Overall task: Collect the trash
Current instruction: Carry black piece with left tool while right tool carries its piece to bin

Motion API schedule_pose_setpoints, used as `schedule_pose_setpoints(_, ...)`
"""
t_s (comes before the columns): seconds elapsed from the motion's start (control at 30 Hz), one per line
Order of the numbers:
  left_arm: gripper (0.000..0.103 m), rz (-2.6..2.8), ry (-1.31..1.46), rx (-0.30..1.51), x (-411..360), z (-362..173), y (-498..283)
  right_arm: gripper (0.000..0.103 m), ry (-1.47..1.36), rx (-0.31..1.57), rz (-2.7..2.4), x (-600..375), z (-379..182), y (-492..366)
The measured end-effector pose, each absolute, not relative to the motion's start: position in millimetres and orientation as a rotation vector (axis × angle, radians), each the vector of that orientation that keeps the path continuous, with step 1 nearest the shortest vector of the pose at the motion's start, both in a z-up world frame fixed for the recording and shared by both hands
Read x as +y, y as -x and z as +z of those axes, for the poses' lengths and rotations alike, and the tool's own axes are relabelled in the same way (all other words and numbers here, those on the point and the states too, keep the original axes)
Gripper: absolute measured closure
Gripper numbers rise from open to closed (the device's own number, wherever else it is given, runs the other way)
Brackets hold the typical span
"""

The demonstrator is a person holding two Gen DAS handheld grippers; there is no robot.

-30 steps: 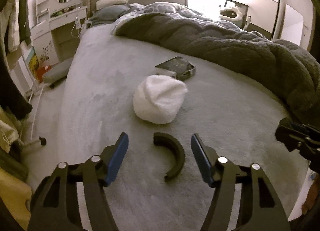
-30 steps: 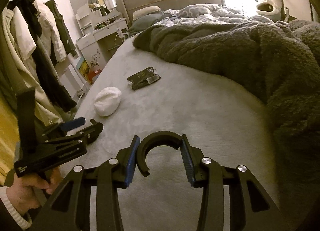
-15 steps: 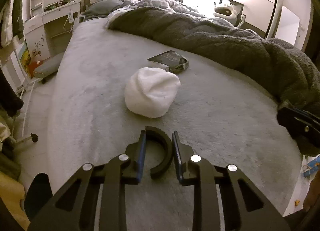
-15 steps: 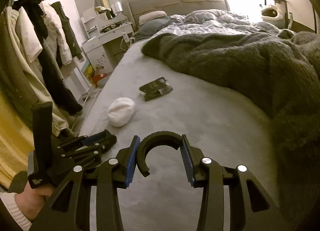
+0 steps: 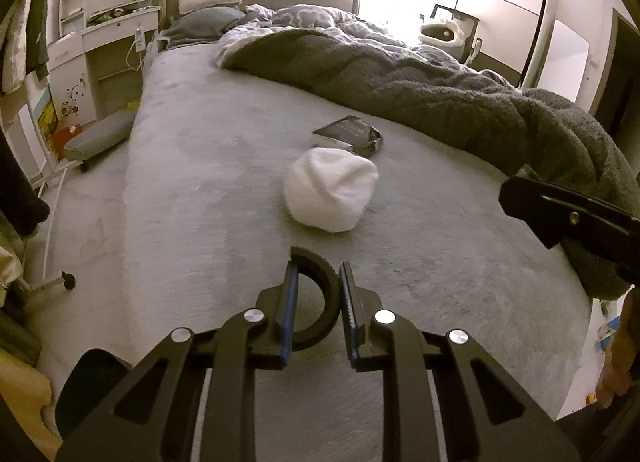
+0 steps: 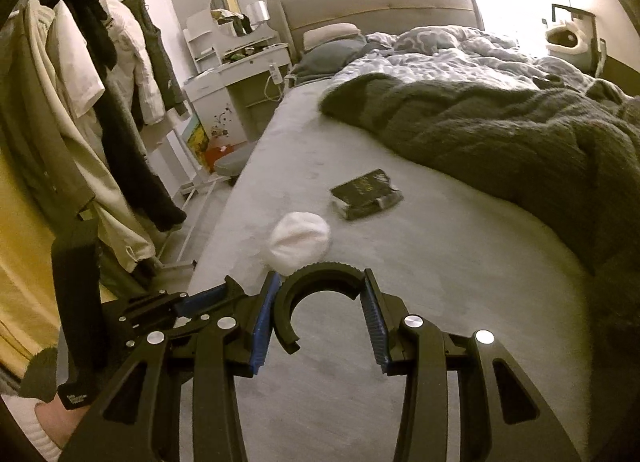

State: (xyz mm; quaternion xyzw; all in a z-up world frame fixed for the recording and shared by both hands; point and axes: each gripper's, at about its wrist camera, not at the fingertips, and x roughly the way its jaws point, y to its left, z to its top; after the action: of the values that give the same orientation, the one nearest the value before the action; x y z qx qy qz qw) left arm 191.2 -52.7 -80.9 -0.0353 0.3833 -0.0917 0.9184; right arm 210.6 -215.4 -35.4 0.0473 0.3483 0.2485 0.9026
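Left gripper (image 5: 318,304) and right gripper (image 6: 318,316) each clamp a black C-shaped ring; white beanie (image 5: 332,195) far on bed (image 5: 192,182).

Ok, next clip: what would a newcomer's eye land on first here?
Probably the two black C-shaped ring pieces: the left tongs clamp one, the right tongs clamp another, both low and close to the cameras. Next, the white fluffy bundle lying mid-bed on the grey sheet, with a dark packet just behind it and the rumpled grey blanket heaped to the right.
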Motion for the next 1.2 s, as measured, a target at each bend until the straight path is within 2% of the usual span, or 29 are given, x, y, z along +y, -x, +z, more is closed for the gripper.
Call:
schedule_pose_setpoints(0.5, 0.081, -0.076, 0.134, 0.781, 32, -68, -164, 0.061, -0.061, 0.719, 0.632, -127, -18, -208)
schedule_pose_setpoints(1.2, 0.081, 0.122, 0.212, 0.971, 151, -128, -122, 0.061, -0.001, 0.711, 0.81, -10, -2, -186)
